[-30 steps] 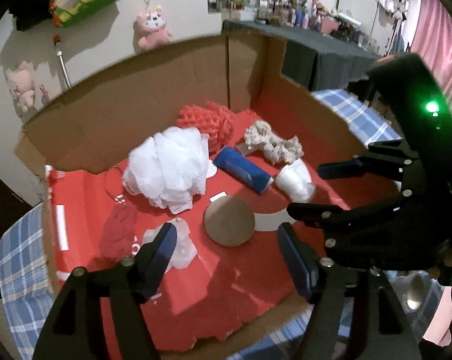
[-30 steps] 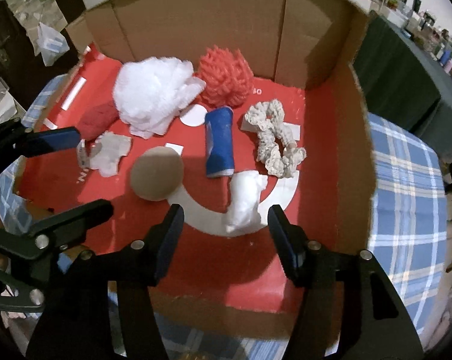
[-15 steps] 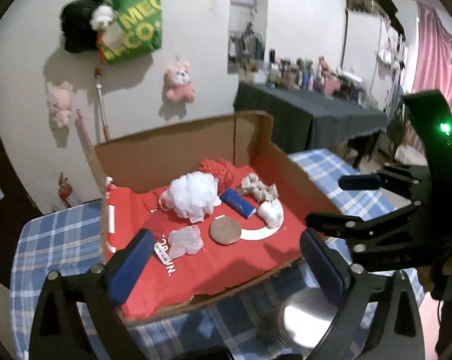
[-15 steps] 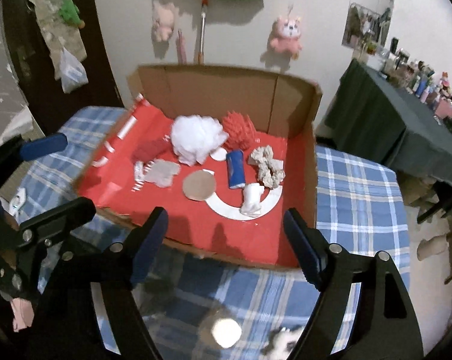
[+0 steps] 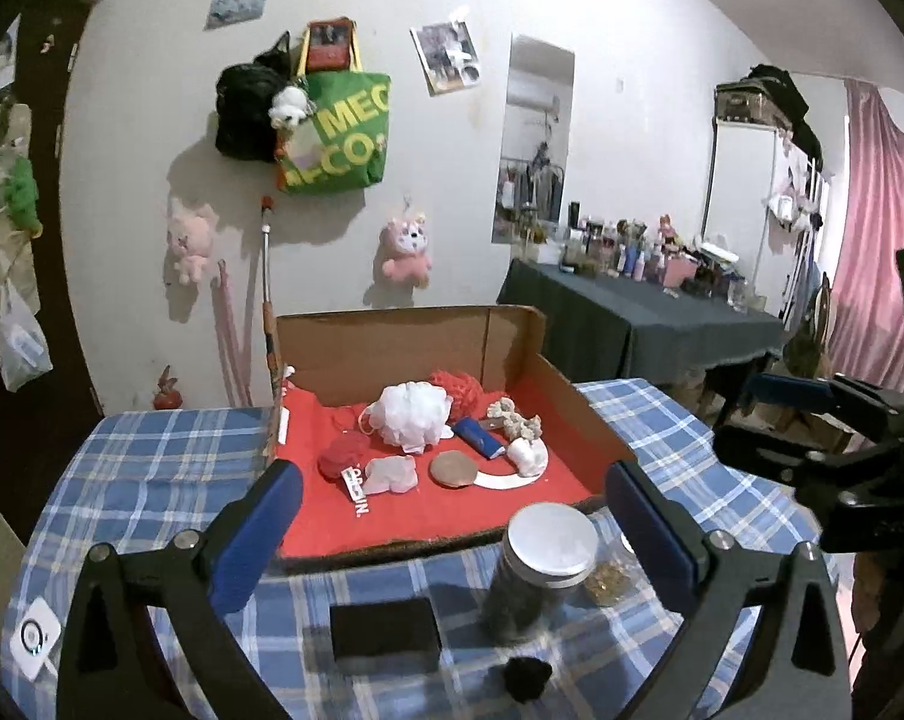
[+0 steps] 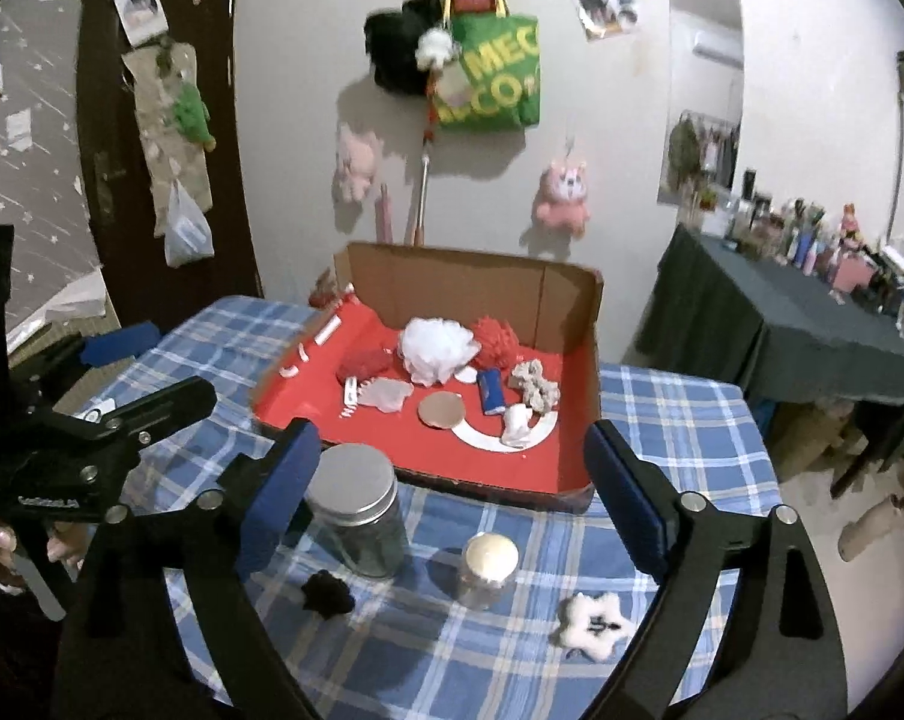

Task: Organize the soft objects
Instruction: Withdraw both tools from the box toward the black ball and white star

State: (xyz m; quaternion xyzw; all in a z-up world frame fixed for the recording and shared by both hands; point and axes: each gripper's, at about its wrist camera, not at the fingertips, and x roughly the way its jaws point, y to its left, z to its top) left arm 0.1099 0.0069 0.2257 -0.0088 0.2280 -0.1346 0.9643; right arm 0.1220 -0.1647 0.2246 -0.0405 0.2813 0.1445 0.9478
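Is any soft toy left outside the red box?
Yes. A white fluffy star and a small black pompom lie on the checked tablecloth near two jars, outside the box that holds the other soft things.

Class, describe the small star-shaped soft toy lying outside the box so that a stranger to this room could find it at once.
Start at the blue checked tablecloth and the red-lined cardboard box standing on it. In front of the box stand two lidded glass jars; the star toy lies on the cloth to the right of the smaller jar. It is the only white, fluffy, star-shaped thing there, with a dark mark at its centre.
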